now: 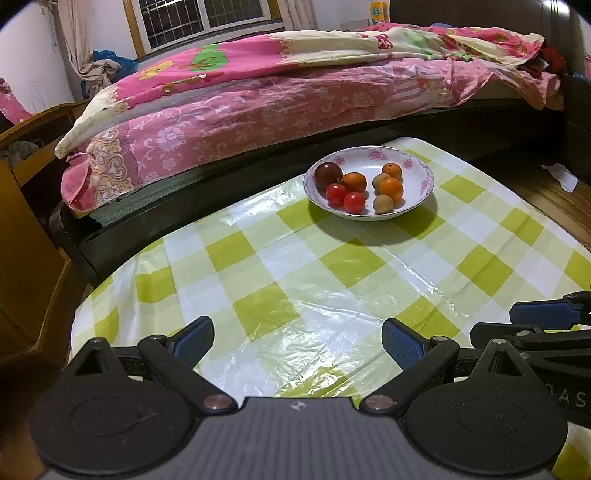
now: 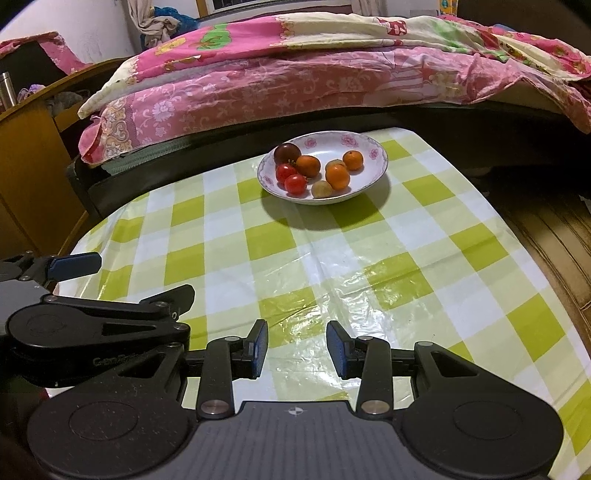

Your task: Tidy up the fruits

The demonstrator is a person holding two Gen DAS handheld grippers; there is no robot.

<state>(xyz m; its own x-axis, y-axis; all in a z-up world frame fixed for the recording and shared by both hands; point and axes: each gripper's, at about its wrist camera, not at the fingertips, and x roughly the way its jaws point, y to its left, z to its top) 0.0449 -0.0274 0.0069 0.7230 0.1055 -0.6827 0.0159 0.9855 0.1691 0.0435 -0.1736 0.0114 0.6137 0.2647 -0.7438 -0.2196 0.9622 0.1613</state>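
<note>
Behind the tabletop (image 1: pixel 295 280) stands a bed (image 1: pixel 280 99) under a pink floral quilt, with a barred window (image 1: pixel 207 16) above its far side. A green-and-white checked plastic cover lies over the tabletop, wrinkled and glossy near me.

Landmark: the white bowl (image 1: pixel 413 162) with a pink flower rim. It sits on the tabletop toward the bed side, well apart from both of my claws.

Contents of the bowl:
- One dark purple-red fruit (image 1: pixel 328 174) at the bowl's left rim.
- Two red cherry tomatoes (image 1: pixel 345 197), touching each other, at the bowl's near-left side.
- Three orange fruits: one (image 1: pixel 354 182) beside the dark fruit, one (image 1: pixel 391 171) at the far right, one (image 1: pixel 391 188) toward the near right.
- Two dull yellow-green fruits: one (image 1: pixel 383 203) at the near rim, one partly hidden behind the orange fruit.

All fruit visible lies inside the bowl.

My left claw (image 1: pixel 297 341) hangs over the near part of the tabletop, on my side of the bowl. Its jaws stand wide apart with nothing between the blue pads.

My right claw (image 2: pixel 297 349) hangs just beside the left claw, also on the near side of the bowl. Its jaws stand at a narrower gap. The pads do not meet, and they grip nothing.

Left of the bed stands a wooden cabinet (image 1: pixel 22 206).
</note>
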